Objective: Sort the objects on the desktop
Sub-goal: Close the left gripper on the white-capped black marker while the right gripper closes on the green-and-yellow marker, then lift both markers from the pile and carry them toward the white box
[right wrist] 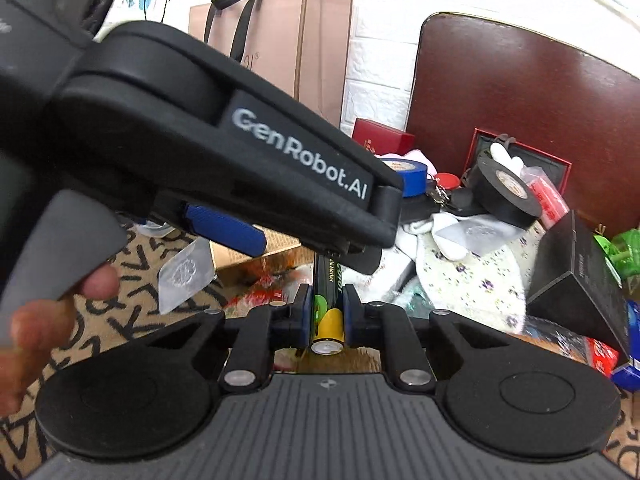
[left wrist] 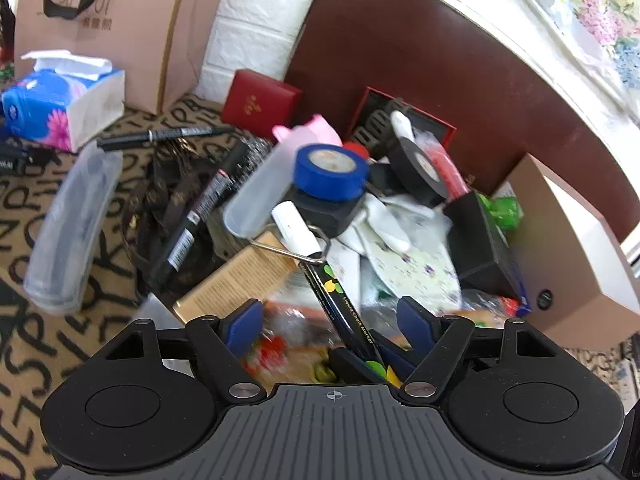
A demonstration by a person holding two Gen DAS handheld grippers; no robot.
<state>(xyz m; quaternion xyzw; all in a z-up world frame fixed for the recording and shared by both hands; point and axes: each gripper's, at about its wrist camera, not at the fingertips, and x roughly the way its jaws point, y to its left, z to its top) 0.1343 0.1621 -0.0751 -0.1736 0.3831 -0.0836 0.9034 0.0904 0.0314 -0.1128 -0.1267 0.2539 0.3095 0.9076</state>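
A black liquid chalk marker [right wrist: 328, 308] with green and yellow flower print is clamped between my right gripper's [right wrist: 328, 312] blue pads. It also shows in the left wrist view [left wrist: 344, 304], running between my left gripper's [left wrist: 330, 320] open fingers, with the right gripper's black finger [left wrist: 352, 364] reaching in beside it. The left gripper body [right wrist: 240, 152] crosses the right wrist view just above the marker. Behind lie a blue tape roll [left wrist: 330, 172], a black tape roll [left wrist: 420, 170], a white tube [left wrist: 298, 230] and black pens [left wrist: 192, 216].
A heap of clutter covers the letter-print mat [left wrist: 60, 340]: a tissue pack [left wrist: 60, 104], a clear pencil case [left wrist: 72, 228], a red box [left wrist: 258, 104], a black box [left wrist: 484, 240], floral cloth [left wrist: 416, 268]. A pink paper bag [left wrist: 112, 20] and brown chair back [left wrist: 420, 56] stand behind.
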